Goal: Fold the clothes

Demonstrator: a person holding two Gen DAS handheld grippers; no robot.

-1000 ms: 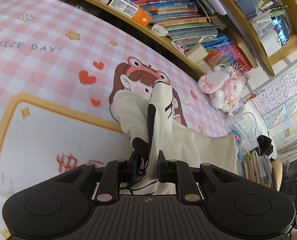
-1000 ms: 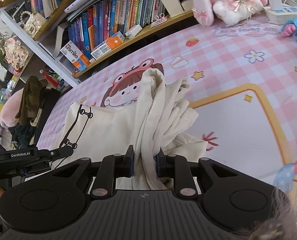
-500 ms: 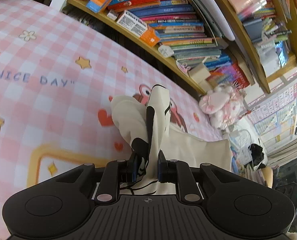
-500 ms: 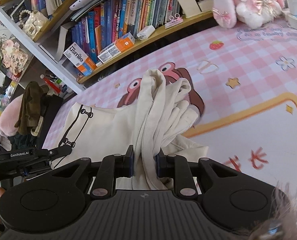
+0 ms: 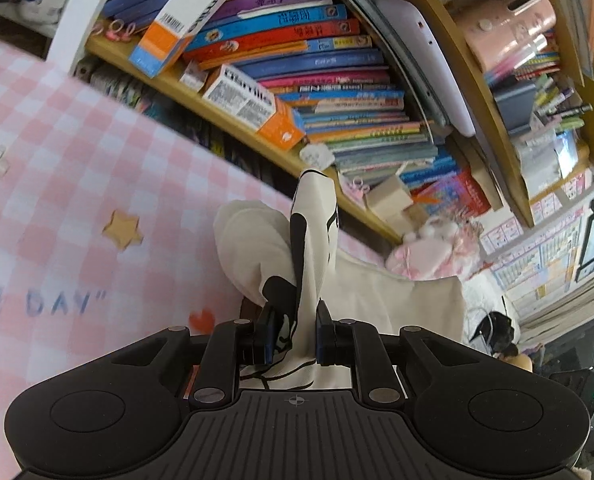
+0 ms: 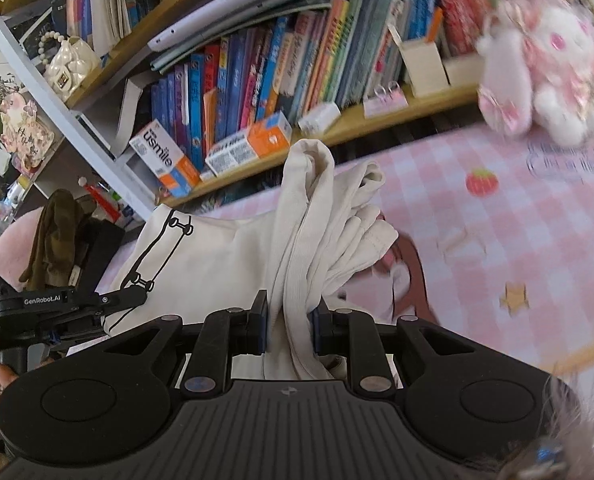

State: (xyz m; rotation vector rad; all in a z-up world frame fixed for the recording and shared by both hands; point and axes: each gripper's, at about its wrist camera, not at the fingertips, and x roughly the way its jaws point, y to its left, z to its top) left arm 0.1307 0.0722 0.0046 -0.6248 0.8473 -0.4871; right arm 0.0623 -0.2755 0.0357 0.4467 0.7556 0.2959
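The cream garment [image 6: 225,256] hangs bunched between the two tools over a desk [image 6: 517,216] covered with a pink-and-white checked mat. It is an off-white, soft knit piece with a black line drawing printed on it.

The left tool [image 5: 295,334] is closed on a gathered fold of the cloth. From its jaws the fabric rises in a narrow upright ridge toward the far shelf, with thick black print marks running along the ridge and a rounded lobe of plain cream cloth bulging to the left. To the right of the ridge a broad flat panel of the garment spreads away.

The right tool [image 6: 289,326] is also clamped on the garment, pinching a thick ribbed band. Several layered folds stack to the right of this band, their edges fanned and crumpled, one with a stitched hem showing. To the left the cloth stretches as a smooth sheet toward the left tool [image 6: 129,298], which grips the edge where thin black outlines with small round knobs are printed.

Behind the garment a wooden bookshelf [image 6: 337,128] holds rows of coloured books [image 6: 257,76] and orange-and-white boxes [image 6: 249,144]. A pink plush rabbit [image 6: 545,76], blurred, sits at the far right of the desk.
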